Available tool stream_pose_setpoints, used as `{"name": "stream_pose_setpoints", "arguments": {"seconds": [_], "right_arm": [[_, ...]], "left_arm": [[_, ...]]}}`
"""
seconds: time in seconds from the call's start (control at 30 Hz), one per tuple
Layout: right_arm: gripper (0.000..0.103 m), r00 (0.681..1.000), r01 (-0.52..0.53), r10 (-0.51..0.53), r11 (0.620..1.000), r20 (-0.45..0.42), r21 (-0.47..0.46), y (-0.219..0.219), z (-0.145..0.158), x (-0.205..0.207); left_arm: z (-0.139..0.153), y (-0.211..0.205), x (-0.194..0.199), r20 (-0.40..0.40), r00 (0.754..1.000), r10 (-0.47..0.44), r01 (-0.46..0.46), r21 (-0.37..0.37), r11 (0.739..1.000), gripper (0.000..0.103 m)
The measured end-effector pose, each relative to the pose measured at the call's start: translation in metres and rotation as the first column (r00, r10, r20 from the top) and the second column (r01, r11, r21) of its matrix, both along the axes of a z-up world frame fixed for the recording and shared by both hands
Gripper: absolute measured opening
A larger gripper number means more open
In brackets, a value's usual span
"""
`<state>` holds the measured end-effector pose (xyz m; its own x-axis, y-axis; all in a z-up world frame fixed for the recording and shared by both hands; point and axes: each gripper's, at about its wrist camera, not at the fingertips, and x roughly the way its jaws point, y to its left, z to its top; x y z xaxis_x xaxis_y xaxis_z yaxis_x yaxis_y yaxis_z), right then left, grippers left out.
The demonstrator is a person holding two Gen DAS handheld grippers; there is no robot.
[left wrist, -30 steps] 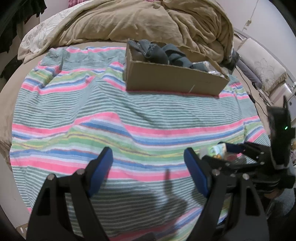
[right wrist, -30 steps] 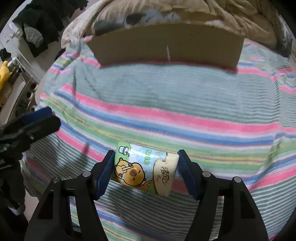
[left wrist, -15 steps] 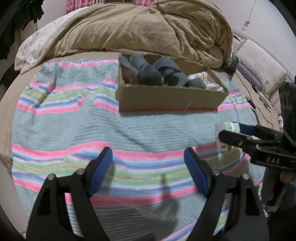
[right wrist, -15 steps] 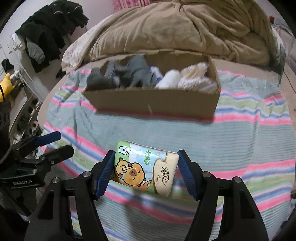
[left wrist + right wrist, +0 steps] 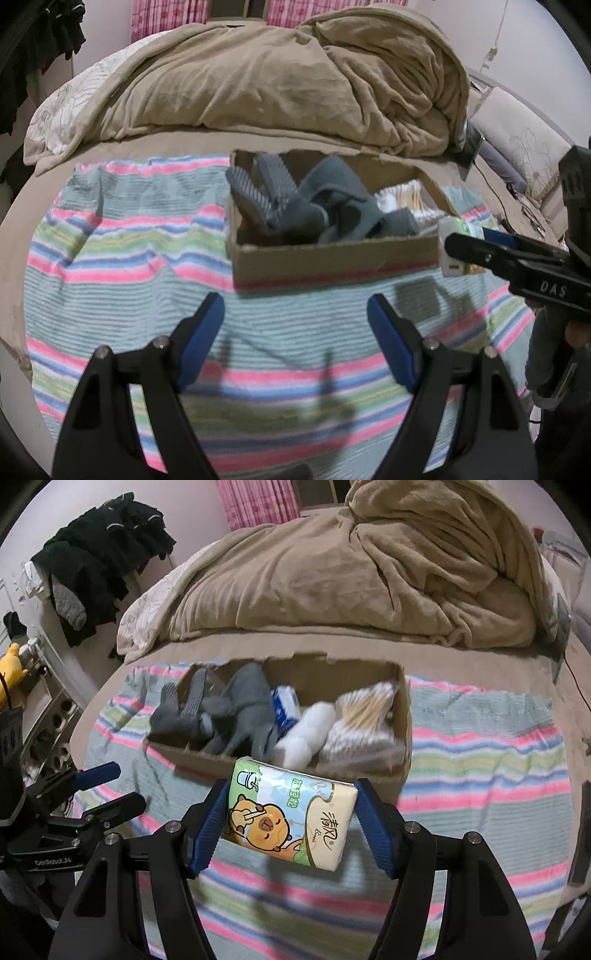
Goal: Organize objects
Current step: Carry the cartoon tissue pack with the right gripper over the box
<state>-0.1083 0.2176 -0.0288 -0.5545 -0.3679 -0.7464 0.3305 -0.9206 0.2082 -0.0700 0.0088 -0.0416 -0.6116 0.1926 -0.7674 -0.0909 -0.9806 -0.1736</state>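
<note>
My right gripper (image 5: pixel 291 821) is shut on a tissue pack (image 5: pixel 286 814) printed with a cartoon bear and holds it in the air just in front of the cardboard box (image 5: pixel 402 720). The box holds grey gloves (image 5: pixel 240 709), a white roll (image 5: pixel 308 731) and a bag of cotton swabs (image 5: pixel 365 712). In the left wrist view the box (image 5: pixel 332 258) sits ahead, the right gripper (image 5: pixel 476 247) with the tissue pack (image 5: pixel 452 245) is at its right end. My left gripper (image 5: pixel 295 339) is open and empty above the striped towel (image 5: pixel 129 258).
A tan duvet (image 5: pixel 277 74) is heaped on the bed behind the box. Dark clothes (image 5: pixel 103 557) hang at the left and a yellow plush toy (image 5: pixel 11 664) sits near a shelf. A cable and a pillow (image 5: pixel 524 147) lie at the right.
Both grippers have risen and moved toward the box. The right gripper has carried the tissue pack up off the towel to the box's front edge. The left gripper stays open.
</note>
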Motion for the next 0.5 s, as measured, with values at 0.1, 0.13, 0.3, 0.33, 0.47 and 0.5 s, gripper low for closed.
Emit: {"name": "stream_pose_setpoints", "arguments": {"seconds": [0.1, 0.13, 0.3, 0.33, 0.47, 0.5], "right_arm": [[0.071, 1.000, 0.008, -0.008, 1.000, -0.013, -0.003, 0.002, 0.002, -0.012], [0.071, 1.000, 0.013, -0.013, 1.000, -0.019, -0.005, 0.003, 0.003, -0.016], [0.071, 0.999, 0.029, -0.029, 1.000, -0.039, -0.011, 0.006, 0.003, -0.031], [0.071, 0.999, 0.033, -0.034, 0.999, -0.043, -0.011, 0.007, 0.002, -0.036], [0.071, 0.998, 0.042, -0.042, 0.999, -0.046, -0.006, 0.007, -0.002, -0.048], [0.071, 0.998, 0.042, -0.043, 0.999, -0.047, -0.004, 0.007, -0.004, -0.051]], "left_arm": [[0.002, 0.000, -0.008, -0.006, 1.000, 0.000, 0.000, -0.002, 1.000, 0.081], [0.002, 0.000, -0.010, -0.009, 1.000, 0.000, 0.000, -0.002, 1.000, 0.081], [0.003, -0.002, -0.022, -0.019, 1.000, 0.001, -0.001, -0.001, 1.000, 0.081], [0.003, -0.002, -0.023, -0.018, 1.000, 0.002, -0.002, -0.002, 1.000, 0.081], [0.001, -0.004, -0.033, -0.015, 1.000, 0.003, -0.003, 0.000, 1.000, 0.081], [0.000, -0.004, -0.034, -0.014, 1.000, 0.004, -0.004, 0.000, 1.000, 0.081]]}}
